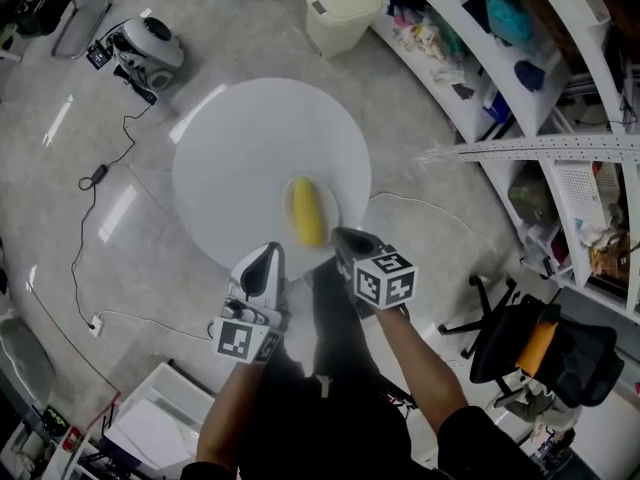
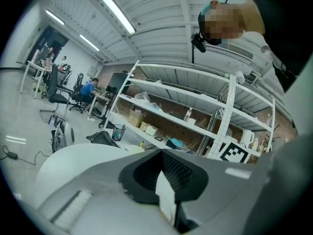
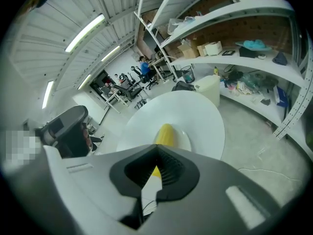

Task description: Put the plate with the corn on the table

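Note:
A white plate (image 1: 330, 214) with a yellow corn cob (image 1: 307, 211) lies on the round white table (image 1: 250, 158), close to the table's near edge. My right gripper (image 1: 347, 238) is shut, with its tips just off the plate's near right rim and nothing between them. In the right gripper view the corn (image 3: 165, 133) and plate (image 3: 184, 140) lie beyond the closed right gripper (image 3: 152, 173). My left gripper (image 1: 264, 265) hovers at the table's near edge, left of the plate. It points upward at the shelves, and the left gripper (image 2: 166, 190) looks shut and empty.
A beige bin (image 1: 343, 13) stands past the table's far side. Loaded shelves (image 1: 520, 68) run along the right. An office chair (image 1: 520, 348) is at the lower right. A grey machine (image 1: 150, 50) and a cable (image 1: 100, 178) lie on the floor at left.

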`<state>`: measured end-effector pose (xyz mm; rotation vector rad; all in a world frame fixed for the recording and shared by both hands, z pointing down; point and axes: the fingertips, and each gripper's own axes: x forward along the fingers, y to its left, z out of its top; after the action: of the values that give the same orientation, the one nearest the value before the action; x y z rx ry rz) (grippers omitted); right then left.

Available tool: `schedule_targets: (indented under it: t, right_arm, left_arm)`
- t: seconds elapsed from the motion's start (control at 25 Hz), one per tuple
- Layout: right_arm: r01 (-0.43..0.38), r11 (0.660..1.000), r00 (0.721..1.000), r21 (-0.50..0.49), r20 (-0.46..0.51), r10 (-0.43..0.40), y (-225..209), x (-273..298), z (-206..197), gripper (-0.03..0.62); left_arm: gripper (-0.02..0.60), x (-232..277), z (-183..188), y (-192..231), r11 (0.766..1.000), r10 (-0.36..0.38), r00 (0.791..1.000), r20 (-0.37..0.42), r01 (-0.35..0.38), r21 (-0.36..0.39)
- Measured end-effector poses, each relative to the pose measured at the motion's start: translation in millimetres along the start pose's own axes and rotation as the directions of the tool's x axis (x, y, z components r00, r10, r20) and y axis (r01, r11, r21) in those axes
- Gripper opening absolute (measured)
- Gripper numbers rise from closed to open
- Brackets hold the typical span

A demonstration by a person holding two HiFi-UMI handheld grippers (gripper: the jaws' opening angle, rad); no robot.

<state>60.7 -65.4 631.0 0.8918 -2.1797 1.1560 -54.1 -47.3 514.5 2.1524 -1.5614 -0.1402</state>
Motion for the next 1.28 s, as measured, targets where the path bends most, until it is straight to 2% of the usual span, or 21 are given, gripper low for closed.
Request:
schedule_targets:
  t: [0.4,0.8,1.28]
  right_arm:
    - [0.011,1.0,0.998,-0.01,0.061,-0.011,38,-42,14,0.009]
    - [0.037,0.999,0.988,-0.033,0.153,-0.031,70,-77,33,0.009]
    - [0.044,0.995,0.945,-0.09,0.326,-0.012,108,-122,69,0.009]
  left_arm:
    - [0.003,-22,37,-27,0.999,-0.017,1.0,0.006,0.016,0.029]
    - [0.003,-50,61,-48,1.0,-0.026,1.0,0.017,0.026,0.009]
    - [0.003,-66,79,-71,0.997,-0.076,0.997,0.025,0.076,0.03]
